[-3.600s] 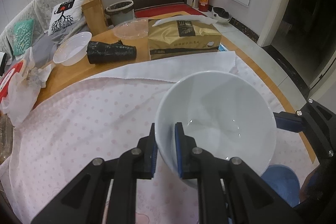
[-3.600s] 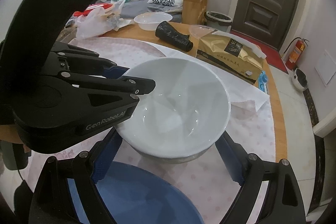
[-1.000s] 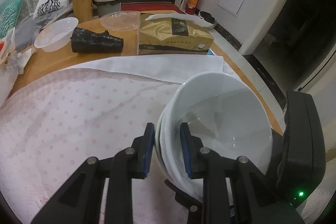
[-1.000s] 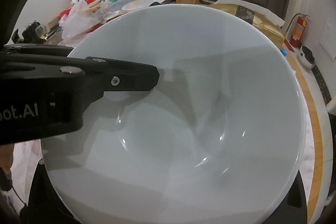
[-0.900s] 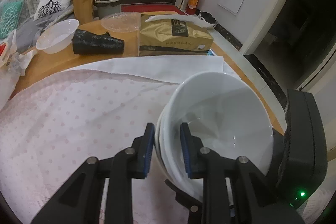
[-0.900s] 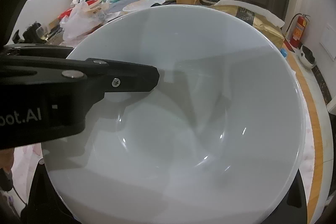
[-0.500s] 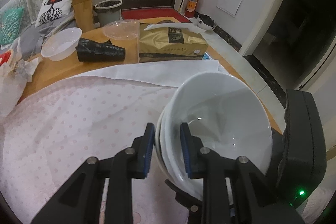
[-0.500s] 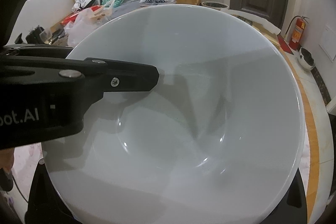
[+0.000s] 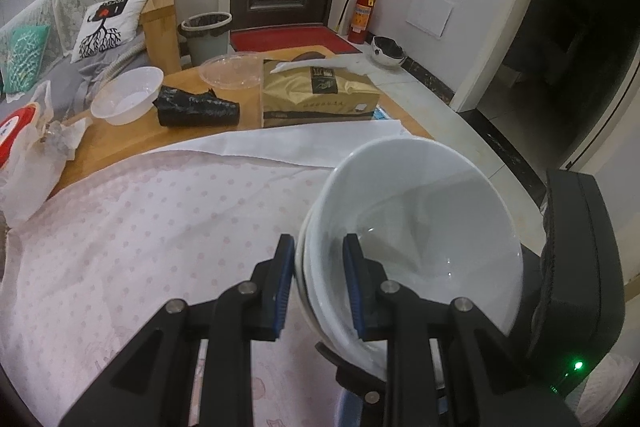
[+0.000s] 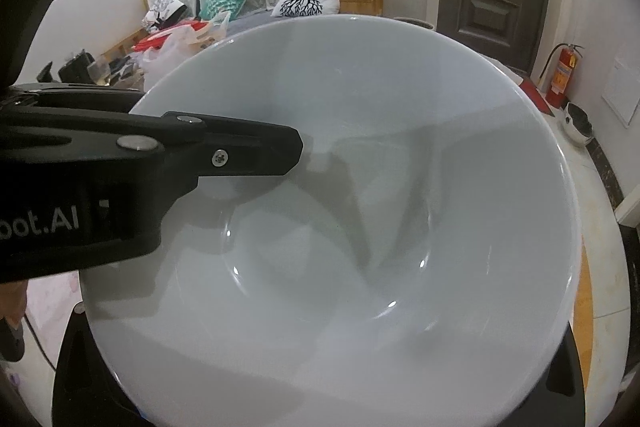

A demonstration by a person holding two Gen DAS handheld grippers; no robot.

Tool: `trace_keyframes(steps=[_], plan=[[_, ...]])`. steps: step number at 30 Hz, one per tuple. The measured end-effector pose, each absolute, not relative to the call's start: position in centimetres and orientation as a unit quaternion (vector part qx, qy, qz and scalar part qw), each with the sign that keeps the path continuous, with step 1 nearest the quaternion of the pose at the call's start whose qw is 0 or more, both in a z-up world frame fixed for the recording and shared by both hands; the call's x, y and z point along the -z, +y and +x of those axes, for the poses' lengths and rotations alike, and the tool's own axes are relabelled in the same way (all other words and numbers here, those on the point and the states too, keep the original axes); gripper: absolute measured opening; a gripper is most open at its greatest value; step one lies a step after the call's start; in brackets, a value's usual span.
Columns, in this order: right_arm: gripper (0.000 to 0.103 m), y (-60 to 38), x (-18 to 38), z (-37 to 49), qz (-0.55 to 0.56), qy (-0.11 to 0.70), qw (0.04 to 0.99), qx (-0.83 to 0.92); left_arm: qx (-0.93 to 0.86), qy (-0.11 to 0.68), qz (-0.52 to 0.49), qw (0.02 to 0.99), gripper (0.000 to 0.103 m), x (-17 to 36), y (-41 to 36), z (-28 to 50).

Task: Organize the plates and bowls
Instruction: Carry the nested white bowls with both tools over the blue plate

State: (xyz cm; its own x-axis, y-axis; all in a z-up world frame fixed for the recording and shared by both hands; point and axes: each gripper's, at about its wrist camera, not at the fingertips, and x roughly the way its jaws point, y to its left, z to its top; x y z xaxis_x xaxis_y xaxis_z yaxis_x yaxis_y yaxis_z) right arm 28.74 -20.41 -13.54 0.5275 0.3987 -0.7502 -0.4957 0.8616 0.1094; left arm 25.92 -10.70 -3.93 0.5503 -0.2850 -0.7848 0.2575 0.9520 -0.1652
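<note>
Covering most of the round wooden surface, a pale cloth with pink dots is seen in the left wrist view, with a plain white sheet laid along its far edge. Above the near right part of the cloth a stack of white bowls is held tilted; at least two nested rims are visible on its left side. The left claw is closed narrowly on that left rim, one blue pad pressed on the outside wall and the other inside the top bowl. In the right wrist view the inside of the top bowl fills nearly the whole picture, and the black finger of the left claw is seen reaching over the rim from the left. The right claw is almost entirely hidden beneath the bowls: only dark parts of its frame are seen at the lower corners, so whether it is wide, narrow or gripping cannot be told.

Toward the far edge of the surface a gold tissue box is seen, with a crumpled black bag just to its left and a white plastic bowl further left. A clear plastic lid lies behind the bag, near the far edge.
</note>
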Motion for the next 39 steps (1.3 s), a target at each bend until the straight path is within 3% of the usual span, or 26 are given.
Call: trace_keyframes(steps=[39], plan=[[0.101,-23.5,11.9,23.1,-0.059,0.412,0.876,-0.245,0.171,0.441,0.006,0.881,0.021,2.1,-13.6,19.3]])
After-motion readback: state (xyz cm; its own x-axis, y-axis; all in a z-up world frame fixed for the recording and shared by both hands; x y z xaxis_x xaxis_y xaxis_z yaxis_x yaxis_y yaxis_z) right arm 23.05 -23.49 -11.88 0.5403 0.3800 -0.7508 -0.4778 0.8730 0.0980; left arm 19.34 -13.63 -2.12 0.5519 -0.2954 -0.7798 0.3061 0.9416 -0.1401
